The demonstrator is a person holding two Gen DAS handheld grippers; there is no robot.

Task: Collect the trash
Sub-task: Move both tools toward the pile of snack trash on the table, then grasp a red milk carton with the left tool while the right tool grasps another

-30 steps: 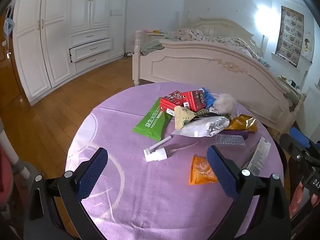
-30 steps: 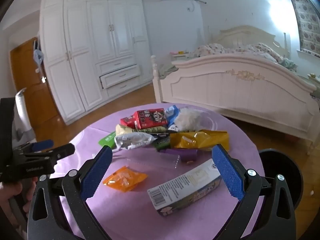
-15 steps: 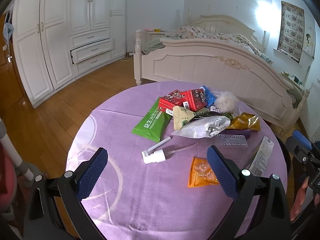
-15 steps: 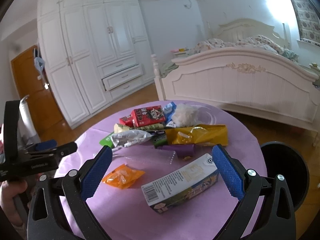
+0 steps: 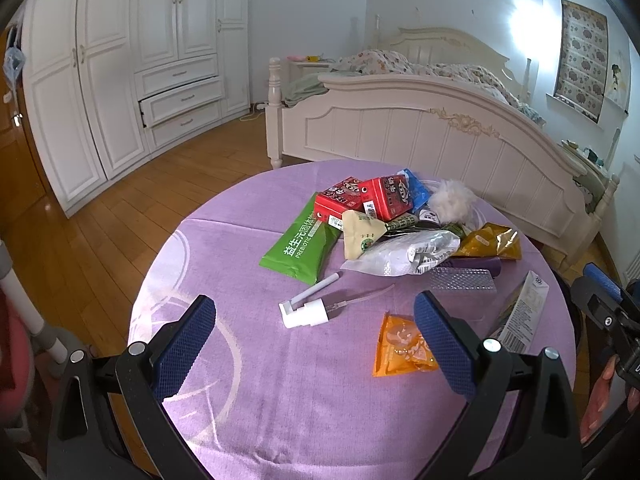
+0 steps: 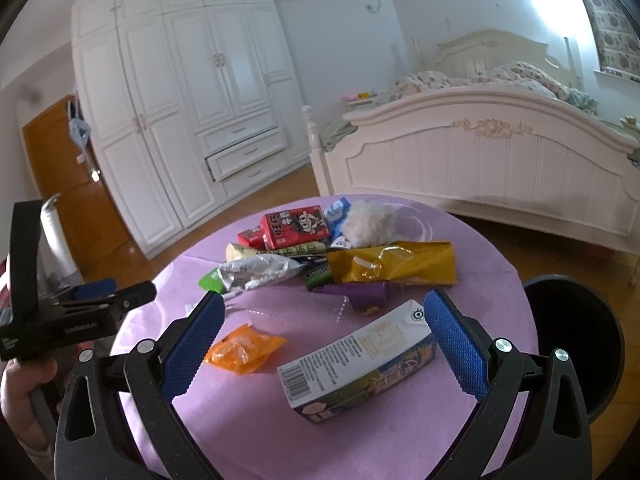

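Right wrist view: your purple round table [image 6: 460,248] carries the trash heap [image 6: 320,256] at twelve o'clock, the black bin [image 6: 576,336] at three o'clock. Your right gripper [image 6: 324,344] is spread wide — empty — above the milk carton [image 6: 360,364]. Your left gripper [image 5: 316,340] gapes too, over the white pump nozzle [image 5: 306,314], orange packet [image 5: 400,346] at three o'clock.

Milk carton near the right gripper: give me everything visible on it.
The carton is a long box, cardboard by the look, lying flat on its side on the purple tablecloth. White panel with small print and a barcode faces up; a blue-and-yellow printed side faces the camera. It lies between the open right gripper's fingers, untouched, apart from other trash.
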